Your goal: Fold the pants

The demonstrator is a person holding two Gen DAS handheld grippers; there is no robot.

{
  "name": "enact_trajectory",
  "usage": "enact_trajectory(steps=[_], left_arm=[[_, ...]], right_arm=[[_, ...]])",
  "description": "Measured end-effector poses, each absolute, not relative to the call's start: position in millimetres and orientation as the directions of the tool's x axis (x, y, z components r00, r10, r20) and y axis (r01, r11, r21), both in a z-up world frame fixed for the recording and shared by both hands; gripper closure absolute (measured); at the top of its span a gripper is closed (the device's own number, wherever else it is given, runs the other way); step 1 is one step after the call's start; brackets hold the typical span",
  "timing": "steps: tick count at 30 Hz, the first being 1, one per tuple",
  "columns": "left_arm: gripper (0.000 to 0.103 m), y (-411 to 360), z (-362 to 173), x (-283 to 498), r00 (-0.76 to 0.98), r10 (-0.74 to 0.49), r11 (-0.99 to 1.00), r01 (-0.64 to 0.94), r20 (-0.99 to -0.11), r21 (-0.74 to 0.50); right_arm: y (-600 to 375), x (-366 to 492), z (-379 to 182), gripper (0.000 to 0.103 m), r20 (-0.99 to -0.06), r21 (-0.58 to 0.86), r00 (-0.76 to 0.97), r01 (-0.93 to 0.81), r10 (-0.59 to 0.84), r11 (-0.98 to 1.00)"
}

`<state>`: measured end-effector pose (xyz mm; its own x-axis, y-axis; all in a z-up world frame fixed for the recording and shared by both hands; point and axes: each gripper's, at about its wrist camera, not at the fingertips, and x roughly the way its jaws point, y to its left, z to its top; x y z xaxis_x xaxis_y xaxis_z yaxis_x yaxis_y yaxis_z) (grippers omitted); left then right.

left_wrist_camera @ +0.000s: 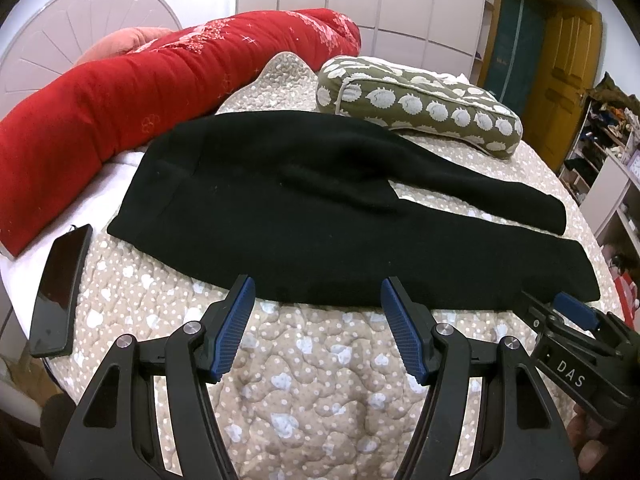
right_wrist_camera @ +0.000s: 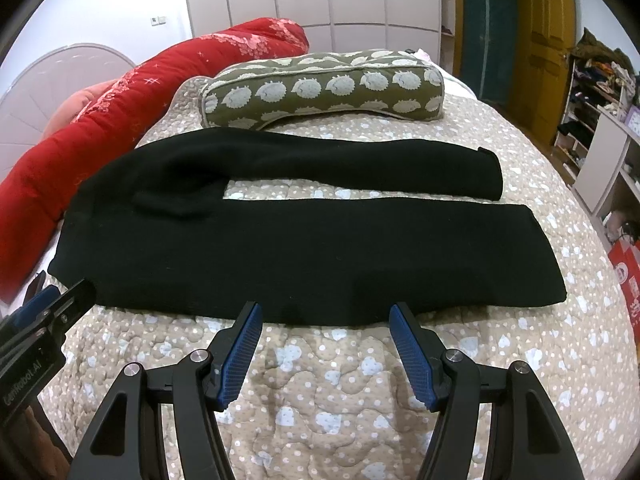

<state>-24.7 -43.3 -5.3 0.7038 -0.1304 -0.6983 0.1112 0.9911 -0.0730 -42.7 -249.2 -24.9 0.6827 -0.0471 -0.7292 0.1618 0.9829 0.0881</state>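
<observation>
Opening step, by the look of it: pants [left_wrist_camera: 320, 216] spread flat across the bed [left_wrist_camera: 312, 392], waist toward the red quilt [left_wrist_camera: 120, 92], legs apart and running toward the far-right edge, nothing folded yet. Left gripper [left_wrist_camera: 318, 292] wide open, empty, poised at the near hem below the seat. Right gripper [right_wrist_camera: 326, 318] likewise agape, holding nothing, at the near leg's edge. Next, probably: pinch that near edge with both and carry it over onto the far leg.
</observation>
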Motion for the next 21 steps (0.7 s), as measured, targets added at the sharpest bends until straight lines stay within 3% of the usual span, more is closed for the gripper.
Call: enact_trajectory(steps=[21], left_arm=[[0.037, -34.9, -8.3, -20.9, 0.692, -0.112, 0.994, 0.080, -0.713, -0.078]], right_arm=[[-250.5, -41.9, -29.2, 0.039, -0.750, 0.084, 0.659, 0.172, -0.051, 0.982]])
